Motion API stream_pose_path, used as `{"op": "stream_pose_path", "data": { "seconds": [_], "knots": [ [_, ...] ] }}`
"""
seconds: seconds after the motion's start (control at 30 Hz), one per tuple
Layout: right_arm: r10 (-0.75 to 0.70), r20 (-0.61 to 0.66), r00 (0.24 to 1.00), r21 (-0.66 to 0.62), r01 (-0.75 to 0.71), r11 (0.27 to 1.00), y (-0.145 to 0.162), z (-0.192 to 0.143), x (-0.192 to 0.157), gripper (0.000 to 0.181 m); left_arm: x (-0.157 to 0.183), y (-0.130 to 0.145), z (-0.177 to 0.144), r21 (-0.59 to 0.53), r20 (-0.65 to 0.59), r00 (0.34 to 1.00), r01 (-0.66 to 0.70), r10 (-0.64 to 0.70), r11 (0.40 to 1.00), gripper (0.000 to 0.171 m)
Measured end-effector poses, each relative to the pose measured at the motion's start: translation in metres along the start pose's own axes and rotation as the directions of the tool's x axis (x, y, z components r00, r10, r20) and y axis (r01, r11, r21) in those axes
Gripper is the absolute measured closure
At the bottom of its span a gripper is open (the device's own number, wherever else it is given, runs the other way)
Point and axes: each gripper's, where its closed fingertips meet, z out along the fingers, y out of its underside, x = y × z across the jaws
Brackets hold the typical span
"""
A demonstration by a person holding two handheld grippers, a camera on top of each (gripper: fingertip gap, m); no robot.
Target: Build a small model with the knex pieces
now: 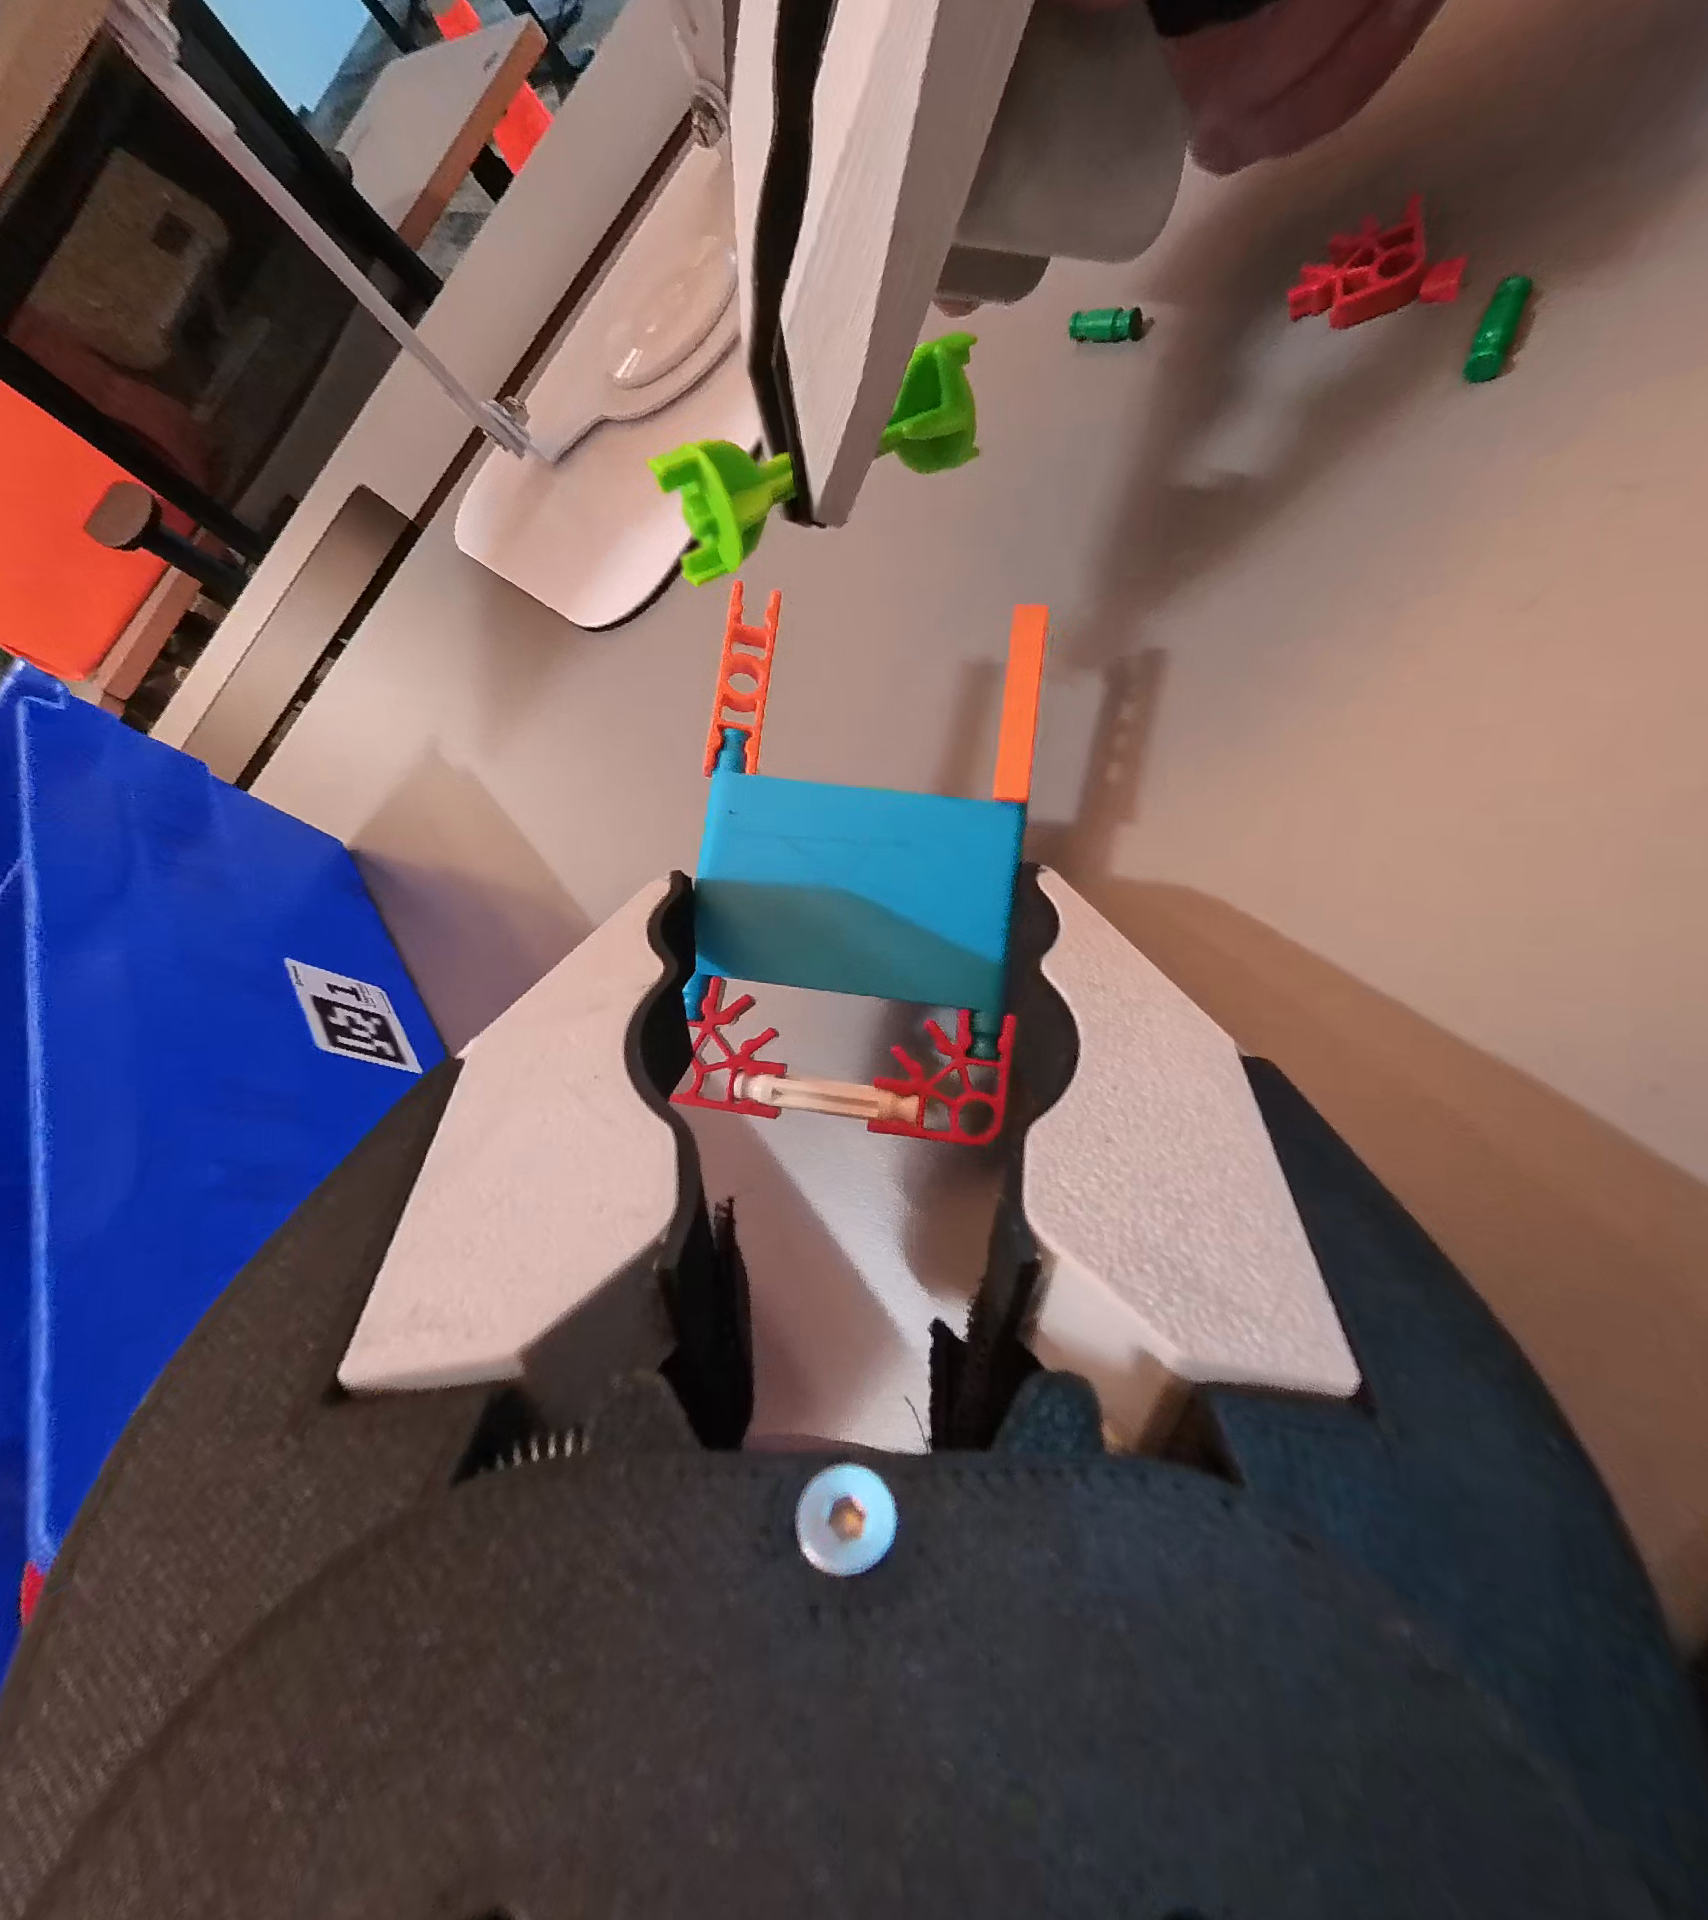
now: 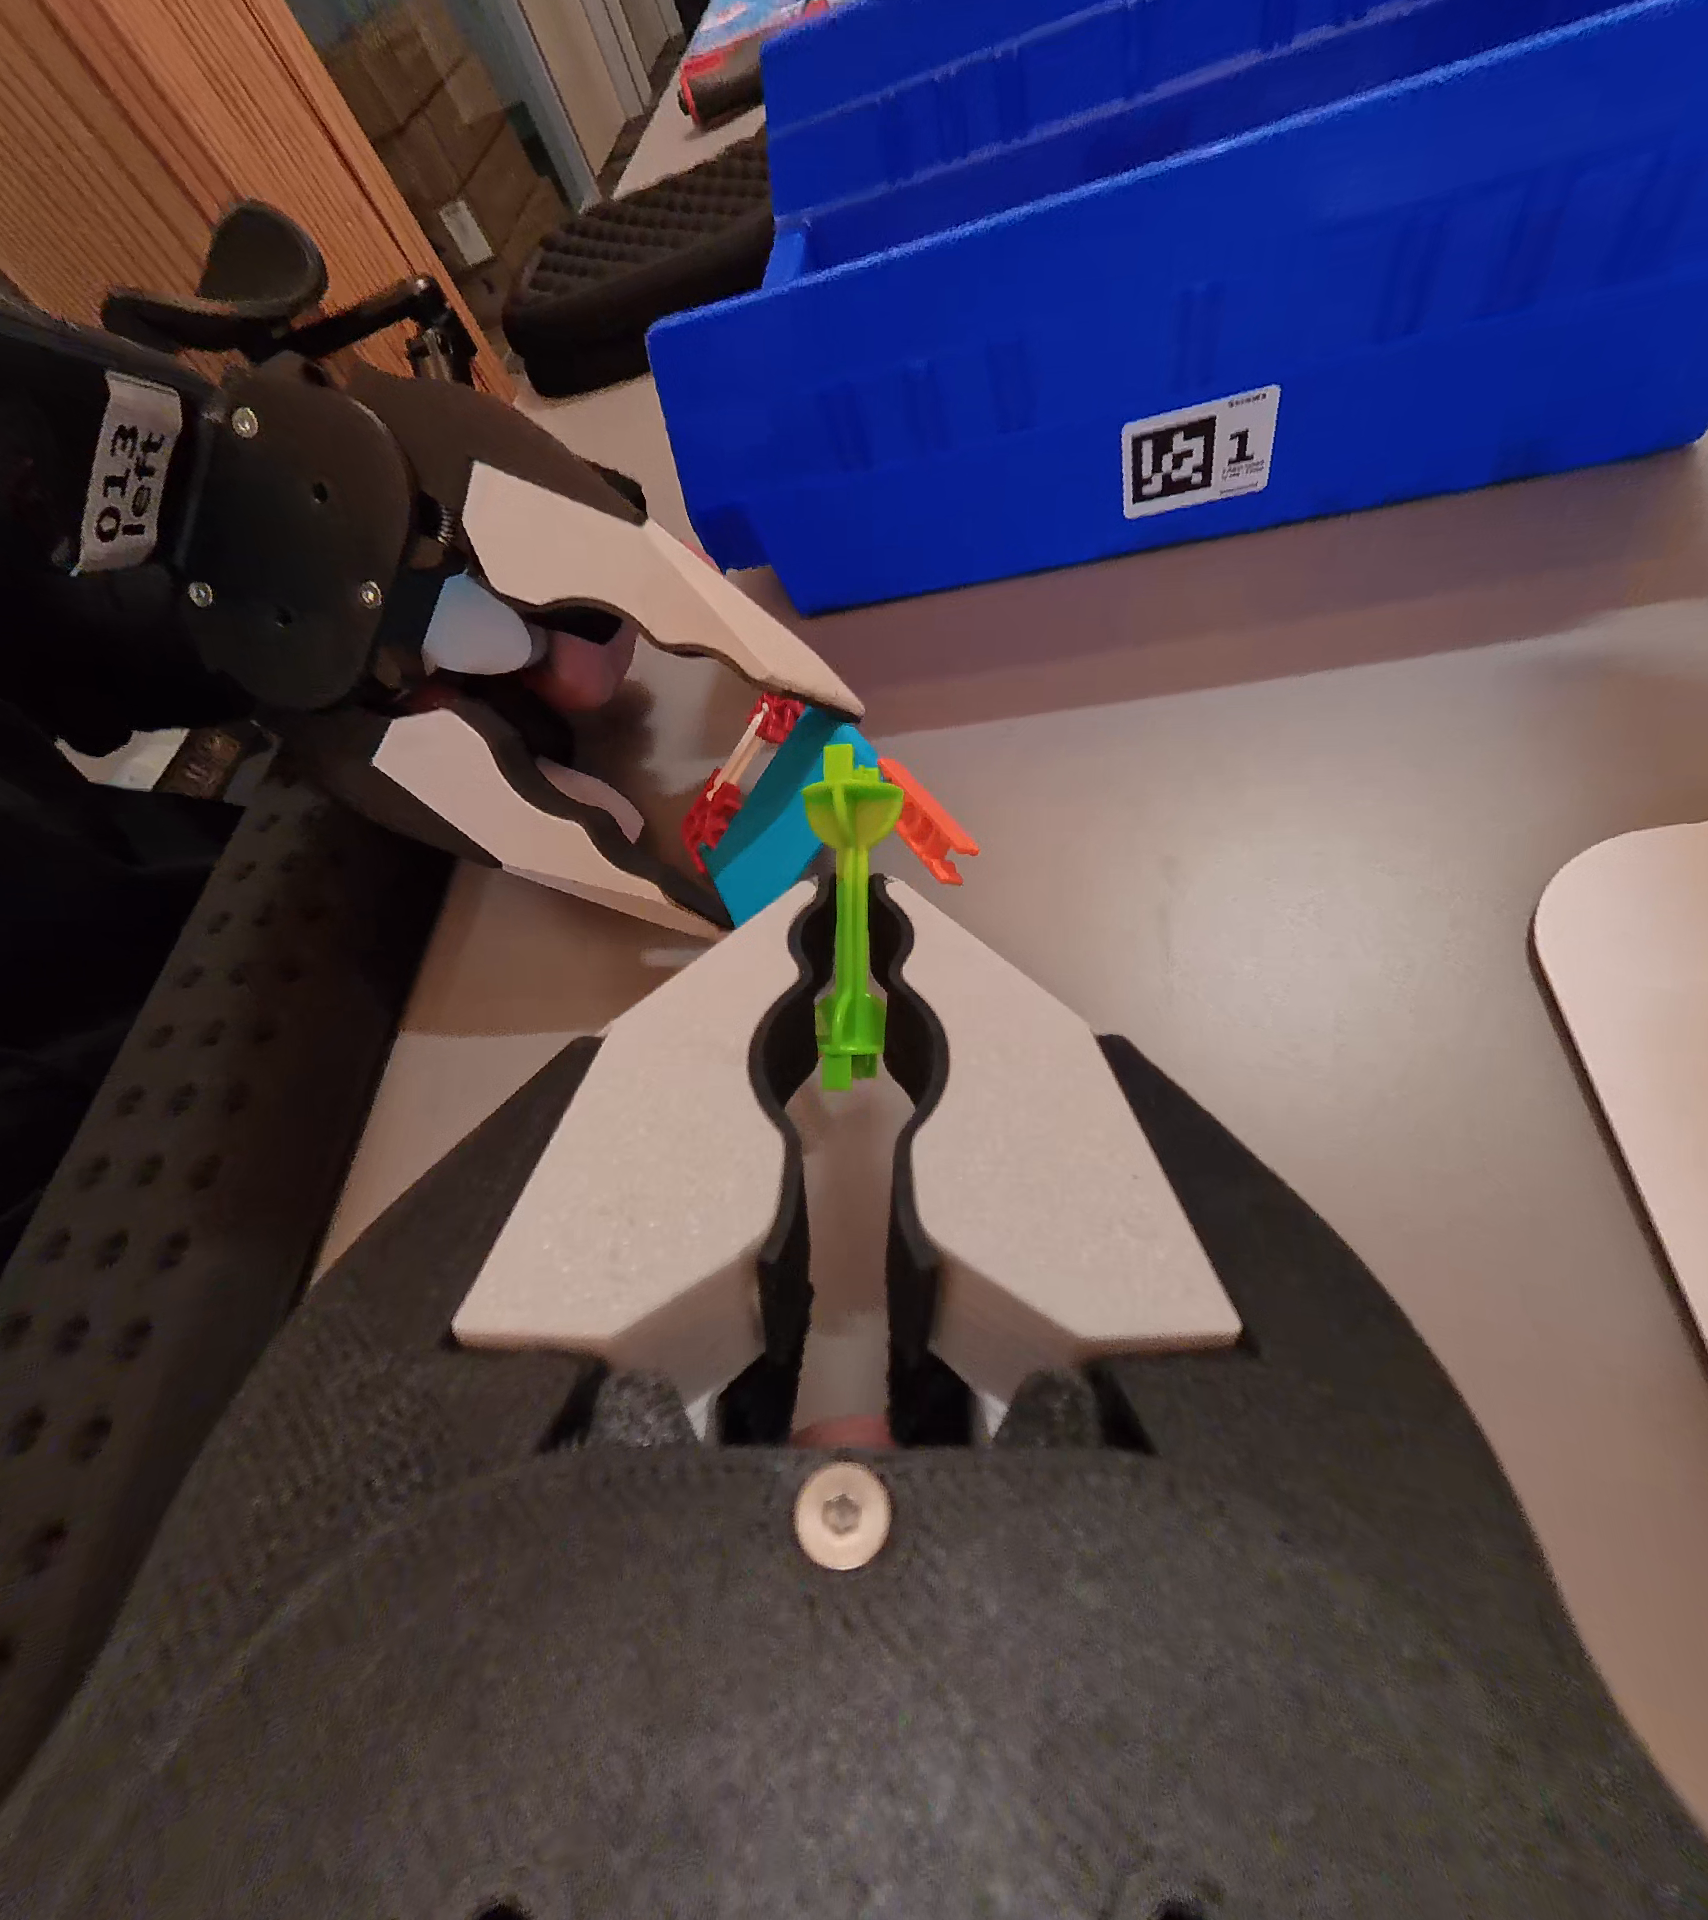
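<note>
Beside the blue plastic bin (image 2: 1245, 312), the left gripper (image 1: 855, 925) clamped a blue-panelled toy frame with red and orange connectors (image 1: 855, 904) above the table, while the right gripper (image 2: 848, 894), pinching a lime-green double-ended rod (image 2: 845, 935), needed square alignment near it.

Bin (image 2: 1245, 312) stands on table (image 2: 1245, 935) behind toy assembly (image 2: 777, 821).
</note>
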Motion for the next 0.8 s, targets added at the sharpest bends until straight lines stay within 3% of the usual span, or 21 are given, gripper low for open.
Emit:
{"op": "stream_pose_path", "data": {
  "seconds": [0.2, 0.37, 0.57, 0.8],
  "knots": [
    [0.072, 0.108, 0.992, 0.151, -0.088, 0.985, -0.023, -0.003, -0.014, 0.178, -0.009, -0.01, -0.005, 0.051, 0.06, 0.998, -0.034, 0.031, 0.998, 0.112],
    [0.083, 0.214, 0.973, 0.3, -0.146, 0.943, -0.046, -0.014, -0.028, 0.178, -0.02, -0.022, -0.014, 0.095, 0.175, 0.977, -0.139, 0.121, 0.986, 0.112],
    [0.067, 0.261, 0.963, 0.317, -0.151, 0.937, -0.044, -0.007, -0.037, 0.178, -0.026, -0.033, -0.023, 0.13, 0.263, 0.938, -0.265, 0.225, 0.955, 0.112],
    [0.054, 0.231, 0.971, 0.354, -0.136, 0.925, -0.044, -0.003, -0.034, 0.178, -0.028, -0.037, -0.025, 0.162, 0.255, 0.951, -0.223, 0.178, 0.961, 0.112]
  ]
}}
